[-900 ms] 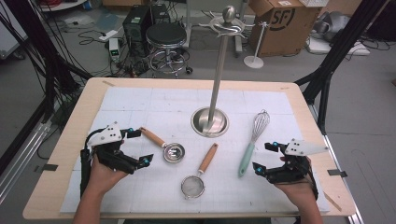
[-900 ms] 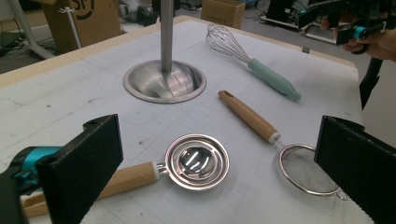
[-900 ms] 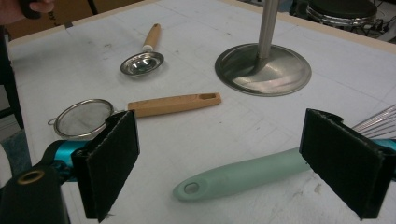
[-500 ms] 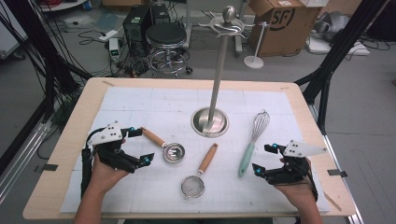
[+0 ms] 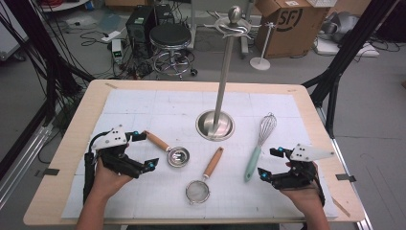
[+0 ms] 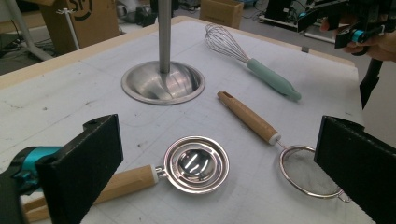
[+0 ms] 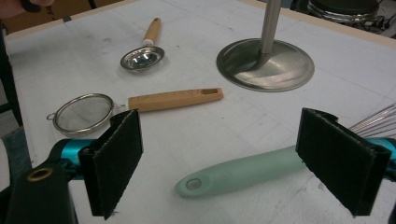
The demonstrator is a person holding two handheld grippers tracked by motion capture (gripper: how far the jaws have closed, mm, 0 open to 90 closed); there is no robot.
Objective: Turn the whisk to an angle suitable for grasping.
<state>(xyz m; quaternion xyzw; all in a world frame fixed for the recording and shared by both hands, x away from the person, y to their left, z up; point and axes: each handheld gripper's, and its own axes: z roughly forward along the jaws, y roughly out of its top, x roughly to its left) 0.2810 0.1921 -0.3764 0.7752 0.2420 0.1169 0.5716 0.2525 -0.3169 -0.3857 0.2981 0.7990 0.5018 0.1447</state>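
My left gripper point(image 5: 139, 149) wide open around the egg separator point(image 6: 196, 164), my right gripper point(image 5: 274, 163) wide open beside the whisk point(image 7: 243, 173), nothing held

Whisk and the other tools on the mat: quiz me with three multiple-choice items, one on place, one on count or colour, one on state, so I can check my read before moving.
1. Where does the whisk lie?
A. right of the stand's base
B. left of the spoon
C. on the stand's hooks

2. How many tools have wooden handles?
A. none
B. two
C. four

3. How is the right gripper?
A. shut on the strainer
B. shut, holding nothing
C. open, with the whisk handle lying between its jaws

Key: 1 A, the high view shows it right of the stand's base. 2 B, the spoon and the strainer have wooden handles. 3 C, the right gripper view shows the jaws wide apart either side of the green handle.
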